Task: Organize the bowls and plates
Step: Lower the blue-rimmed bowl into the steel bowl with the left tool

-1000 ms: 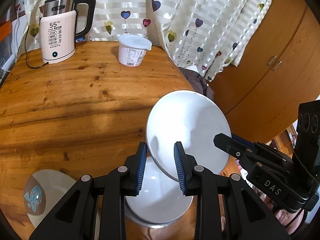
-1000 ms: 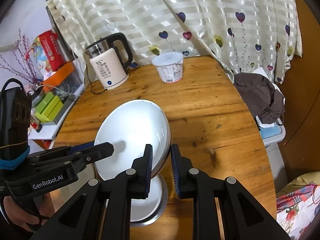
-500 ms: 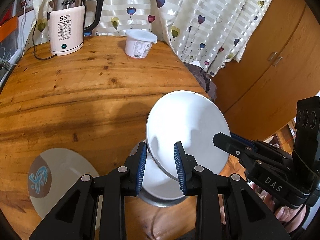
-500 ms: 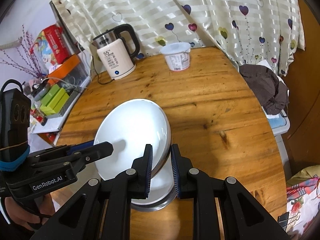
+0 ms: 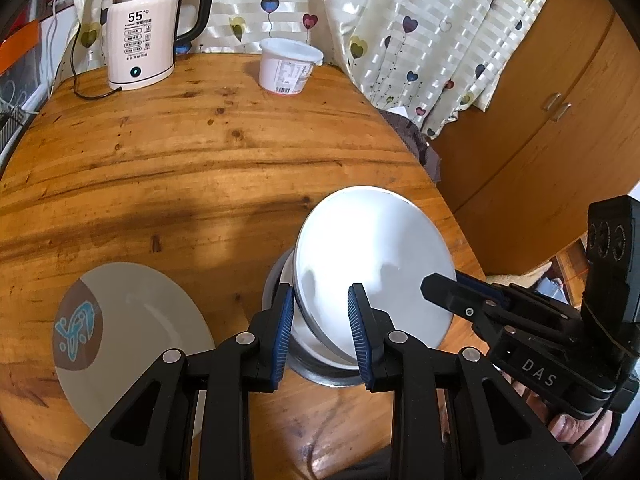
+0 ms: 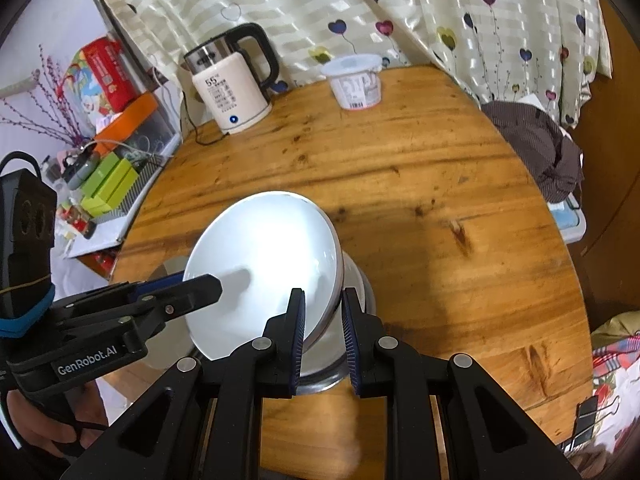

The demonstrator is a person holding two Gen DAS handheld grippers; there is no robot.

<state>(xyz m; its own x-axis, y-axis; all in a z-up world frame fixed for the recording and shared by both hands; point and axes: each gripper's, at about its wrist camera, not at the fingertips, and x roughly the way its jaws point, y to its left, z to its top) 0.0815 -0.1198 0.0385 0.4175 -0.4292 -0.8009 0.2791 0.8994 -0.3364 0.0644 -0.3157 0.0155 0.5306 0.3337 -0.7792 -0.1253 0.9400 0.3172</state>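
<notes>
Round wooden surface (image 5: 168, 168) before heart-print curtain (image 5: 420, 20). White plate (image 5: 372, 264) tilted over steel bowl (image 5: 320, 374), pinched at opposite rims by left gripper (image 5: 320, 320) and right gripper (image 6: 323, 326), jaws narrow. Patterned plate (image 5: 128, 340) just beside.

A round wooden counter (image 5: 208, 168) is filling most of both views, daylight glaring on its varnish. Behind it a cream striped curtain (image 6: 360, 4) with printed hearts is hanging down to the counter's far edge. Orange-brown cabinet doors (image 5: 552, 120) (two small metal handles) are standing to the right. A lilac wall (image 6: 48, 32) is showing on the left above a cluttered shelf (image 6: 112, 184).
</notes>
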